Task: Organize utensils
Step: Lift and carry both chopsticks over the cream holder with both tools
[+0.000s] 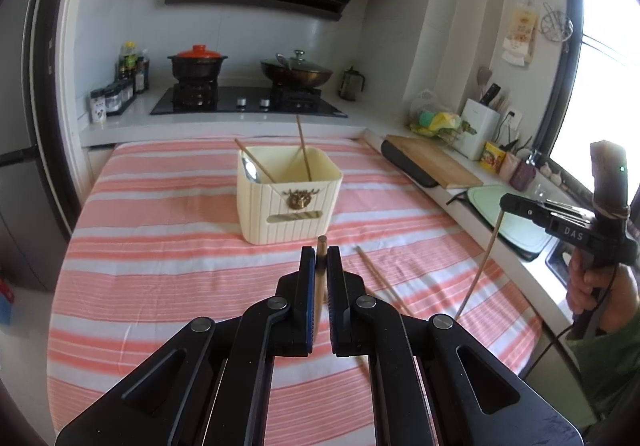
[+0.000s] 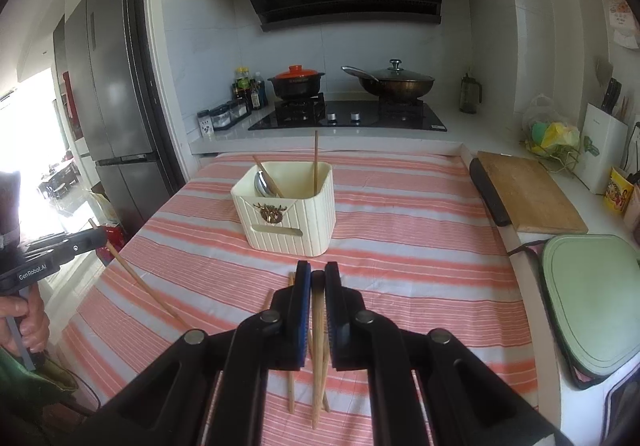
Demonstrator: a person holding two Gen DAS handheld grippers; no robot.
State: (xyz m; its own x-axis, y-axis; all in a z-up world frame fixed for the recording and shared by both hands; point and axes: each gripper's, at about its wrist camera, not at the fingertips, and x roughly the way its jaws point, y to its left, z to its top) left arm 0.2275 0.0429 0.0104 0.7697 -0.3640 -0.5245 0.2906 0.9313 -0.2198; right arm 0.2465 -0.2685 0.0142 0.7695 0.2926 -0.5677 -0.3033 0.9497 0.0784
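A: Starting at the left, what has the left gripper got?

B: Its jaws are clamped on a chopstick, with the blunt end poking up just past the fingertips. From the other camera the stick slants down toward the striped cloth.

A: And the holder?

B: The cream holder stands ahead in the middle of the cloth. A spoon and two chopsticks already lean inside it.

A: Then the right side?

B: The right gripper is closed on another chopstick, which hangs nearly straight down. More loose chopsticks lie on the cloth just below it; how many, I can't tell.

A: So how would you drop these in well?

B: I'd lift each stick clear of the cloth, bring it over the holder's open top, and tip it upright so the lower end goes in first. One hand at a time, I think, so the sticks don't cross. Let go only once the tip is well inside, or it may bounce off the rim.
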